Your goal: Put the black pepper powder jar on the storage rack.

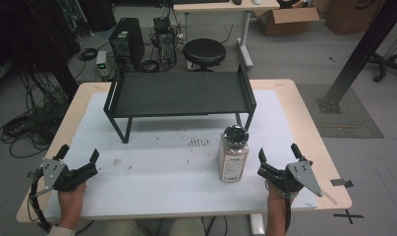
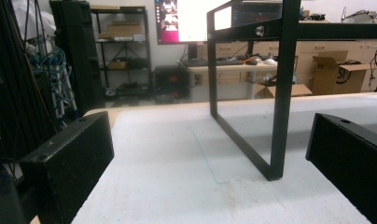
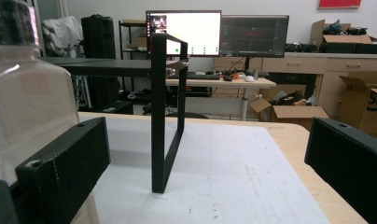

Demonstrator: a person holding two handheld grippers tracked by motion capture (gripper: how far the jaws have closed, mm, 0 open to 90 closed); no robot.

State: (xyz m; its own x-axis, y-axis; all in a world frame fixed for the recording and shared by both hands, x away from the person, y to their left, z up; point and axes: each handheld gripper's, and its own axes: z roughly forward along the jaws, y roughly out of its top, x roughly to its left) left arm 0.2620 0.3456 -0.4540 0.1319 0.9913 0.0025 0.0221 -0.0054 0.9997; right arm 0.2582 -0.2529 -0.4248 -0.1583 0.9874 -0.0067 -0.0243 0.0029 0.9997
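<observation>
Clearly both the left gripper and right gripper sit spread wide, holding nothing. A careless sideways reach by the right one could topple the tall jar just beside it.

Grey floor, round black stool, desk with monitors

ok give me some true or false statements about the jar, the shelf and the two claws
1. The jar stands upright on the white mat. True.
2. The right claw is clamped on the jar. False: it is open and beside the jar, apart from it.
3. The black shelf has the jar on top. False: the shelf top is bare; the jar stands in front of it.
4. The left claw is open and holds nothing. True.
5. The jar is nearer the right claw than the left. True.
</observation>
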